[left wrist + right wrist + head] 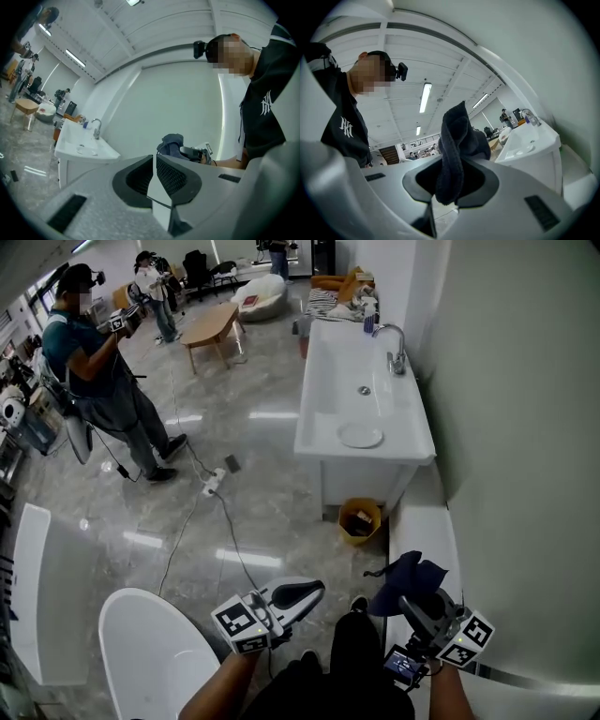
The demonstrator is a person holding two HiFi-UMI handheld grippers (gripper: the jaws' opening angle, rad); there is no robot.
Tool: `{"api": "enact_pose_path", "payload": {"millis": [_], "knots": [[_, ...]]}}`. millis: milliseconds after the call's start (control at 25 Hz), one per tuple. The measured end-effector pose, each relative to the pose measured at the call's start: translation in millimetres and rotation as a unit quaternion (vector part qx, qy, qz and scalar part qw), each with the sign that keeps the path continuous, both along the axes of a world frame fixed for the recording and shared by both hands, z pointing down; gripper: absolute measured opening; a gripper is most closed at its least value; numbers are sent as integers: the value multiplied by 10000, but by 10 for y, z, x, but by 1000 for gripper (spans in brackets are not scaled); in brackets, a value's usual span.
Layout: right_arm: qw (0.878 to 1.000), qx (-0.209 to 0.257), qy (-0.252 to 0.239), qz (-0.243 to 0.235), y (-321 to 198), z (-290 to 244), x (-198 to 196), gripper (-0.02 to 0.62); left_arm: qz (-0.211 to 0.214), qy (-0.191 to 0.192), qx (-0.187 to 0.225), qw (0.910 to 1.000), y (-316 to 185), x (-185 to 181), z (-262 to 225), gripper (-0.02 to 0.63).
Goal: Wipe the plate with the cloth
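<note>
The jaws of the right gripper (449, 185) are closed on the dark cloth (457, 140), which is bunched up above them, with a fold hanging down between the pads. The jaws of the left gripper (153, 176) are pressed together with nothing between them. The plate (360, 436) is seen well ahead of both grippers and well apart from the cloth. It lies on the near end of the white sink (309, 442), with the faucet (396, 348) farther back. A yellow bin (360, 521) stands on the floor by that end.

Showroom-like hall: basin (328, 381), bathtub (150, 657)
</note>
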State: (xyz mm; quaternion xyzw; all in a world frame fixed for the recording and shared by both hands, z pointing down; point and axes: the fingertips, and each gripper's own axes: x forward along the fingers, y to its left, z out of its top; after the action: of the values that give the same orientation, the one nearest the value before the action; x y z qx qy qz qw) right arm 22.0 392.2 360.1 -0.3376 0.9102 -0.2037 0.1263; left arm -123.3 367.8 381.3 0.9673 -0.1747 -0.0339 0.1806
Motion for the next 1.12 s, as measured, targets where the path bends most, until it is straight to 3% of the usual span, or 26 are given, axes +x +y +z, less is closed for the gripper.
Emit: {"api": "enact_pose_path", "payload": {"millis": [400,600,840,1120], "knots": [[9989,-102,-34,-461,-1578,135,733,75,-415,-392,-100,9983,-1678,699,151,23],[9979,-204,150,-600,-2185,258,934,75,-626,-318,-208,9973,-2356,876,173,23],[9973,-385,266,-566,-2857,429,991,75,-504,-570,-454,9961,-3089,876,526,23],[9952,-661,631,-345,-3968,697,932,75,-322,-774,-1038,9911,-4341,689,1135,26]]}}
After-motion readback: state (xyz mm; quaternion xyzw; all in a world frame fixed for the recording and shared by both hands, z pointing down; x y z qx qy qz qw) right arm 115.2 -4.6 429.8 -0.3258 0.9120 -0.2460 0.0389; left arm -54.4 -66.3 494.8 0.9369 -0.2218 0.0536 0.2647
